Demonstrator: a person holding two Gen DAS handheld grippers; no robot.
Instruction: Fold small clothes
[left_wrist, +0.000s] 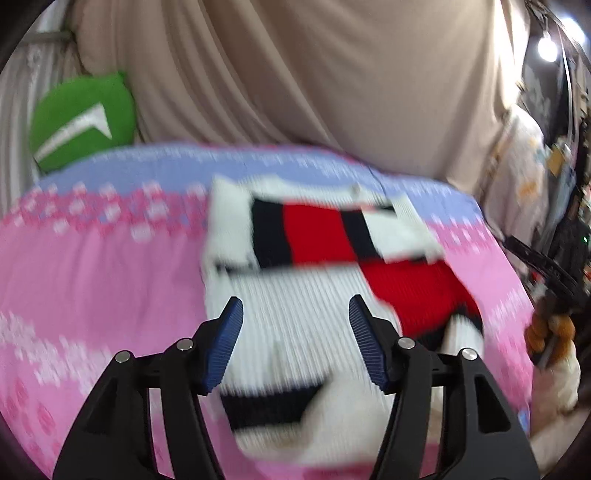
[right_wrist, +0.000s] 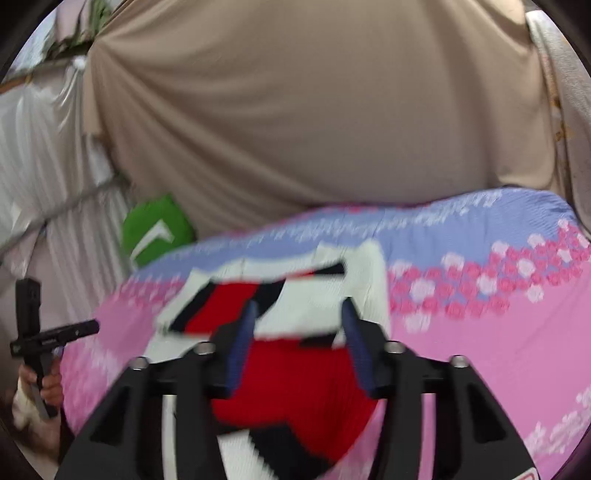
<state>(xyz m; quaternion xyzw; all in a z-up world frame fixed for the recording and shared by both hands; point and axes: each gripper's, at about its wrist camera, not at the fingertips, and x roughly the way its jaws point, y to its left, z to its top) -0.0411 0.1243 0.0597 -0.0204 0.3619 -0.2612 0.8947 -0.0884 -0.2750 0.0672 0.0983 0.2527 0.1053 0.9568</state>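
Observation:
A small knitted sweater (left_wrist: 295, 295) in white, red and black lies partly folded on the pink and lilac flowered bedspread (left_wrist: 92, 266). My left gripper (left_wrist: 295, 306) is open above its white ribbed part, holding nothing. In the right wrist view the sweater (right_wrist: 295, 387) lies under my right gripper (right_wrist: 299, 314), which is open above the red part and empty. Both views are blurred by motion. The left gripper's handle, held in a hand (right_wrist: 37, 350), shows at the left edge of the right wrist view.
A green cushion (left_wrist: 81, 118) with a white mark leans at the bed's far left; it also shows in the right wrist view (right_wrist: 157, 229). A beige draped sheet (left_wrist: 314, 74) hangs behind the bed. Cluttered shelves (left_wrist: 535, 184) stand at the right.

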